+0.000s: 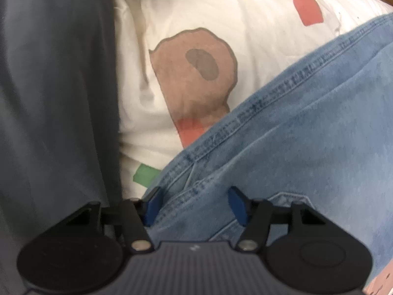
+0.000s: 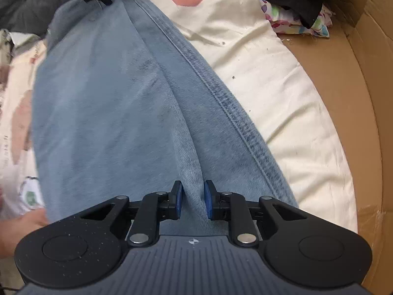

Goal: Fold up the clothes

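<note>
Jeans (image 2: 118,113) are lying stretched across a white printed sheet (image 2: 282,113) inside a cardboard box (image 2: 363,78). The right gripper (image 2: 193,201) is pinching a fold of the jeans. The left gripper (image 1: 194,206) is sitting wide apart over the denim, gripping nothing.

The light-blue denim jeans (image 2: 118,103) lie across the cream printed quilt (image 2: 282,113), which sits inside the brown cardboard box (image 2: 363,78). A grey garment (image 1: 54,93) lies left of the quilt. At the box's far corner a black cloth (image 2: 294,0) rests on a flowered fabric (image 2: 316,24).
</note>
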Motion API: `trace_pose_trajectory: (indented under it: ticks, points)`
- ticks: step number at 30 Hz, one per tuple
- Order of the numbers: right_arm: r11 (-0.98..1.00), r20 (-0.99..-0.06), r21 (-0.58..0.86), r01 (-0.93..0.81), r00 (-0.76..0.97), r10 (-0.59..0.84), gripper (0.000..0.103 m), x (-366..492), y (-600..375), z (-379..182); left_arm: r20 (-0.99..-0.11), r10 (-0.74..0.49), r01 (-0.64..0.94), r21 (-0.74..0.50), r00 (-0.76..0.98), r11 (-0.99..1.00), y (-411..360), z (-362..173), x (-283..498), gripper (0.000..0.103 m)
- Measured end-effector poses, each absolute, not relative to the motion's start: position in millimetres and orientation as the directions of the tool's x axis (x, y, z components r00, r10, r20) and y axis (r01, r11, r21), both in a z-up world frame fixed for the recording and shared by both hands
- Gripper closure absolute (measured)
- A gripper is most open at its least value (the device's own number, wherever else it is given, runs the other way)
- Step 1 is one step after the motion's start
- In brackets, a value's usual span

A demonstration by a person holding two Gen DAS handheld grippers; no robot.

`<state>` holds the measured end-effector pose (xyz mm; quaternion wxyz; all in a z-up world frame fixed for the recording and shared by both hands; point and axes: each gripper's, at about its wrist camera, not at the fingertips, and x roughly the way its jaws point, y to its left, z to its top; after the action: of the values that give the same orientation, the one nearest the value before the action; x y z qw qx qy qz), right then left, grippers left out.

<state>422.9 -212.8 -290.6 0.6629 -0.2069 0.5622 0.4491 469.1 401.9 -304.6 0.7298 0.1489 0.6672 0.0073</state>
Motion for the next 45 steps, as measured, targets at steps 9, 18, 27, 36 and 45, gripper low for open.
trace_pose_trajectory:
  ticks: [9, 18, 27, 36, 45]
  points:
    - [0.561, -0.911, 0.307, -0.769, -0.068, 0.406, 0.082, 441.0, -211.4, -302.7, -0.975, 0.198, 0.172, 0.213, 0.103, 0.962, 407.5, -309.4, 462.6, 0.040]
    - [0.525, -0.870, 0.399, -0.752, -0.130, 0.475, 0.089, 461.6, -190.7, -304.5, -0.974, 0.197, 0.161, 0.214, 0.113, 0.964, 411.6, -311.1, 451.4, 0.039]
    - [0.568, -0.921, 0.260, -0.781, -0.025, 0.388, 0.101, 432.9, -189.1, -296.2, -0.969, 0.216, 0.187, 0.236, 0.123, 0.953, 412.7, -308.8, 436.8, 0.066]
    - [0.727, -0.912, 0.021, -0.687, 0.284, 0.295, 0.102, 385.3, -183.1, -277.5, -0.953, 0.241, 0.174, 0.273, 0.184, 0.946, 416.5, -289.1, 409.6, 0.095]
    - [0.763, -0.867, -0.034, -0.646, 0.399, 0.300, 0.103, 376.9, -185.8, -254.6, -0.927, 0.280, 0.115, 0.316, 0.249, 0.942, 402.2, -257.6, 443.3, 0.096]
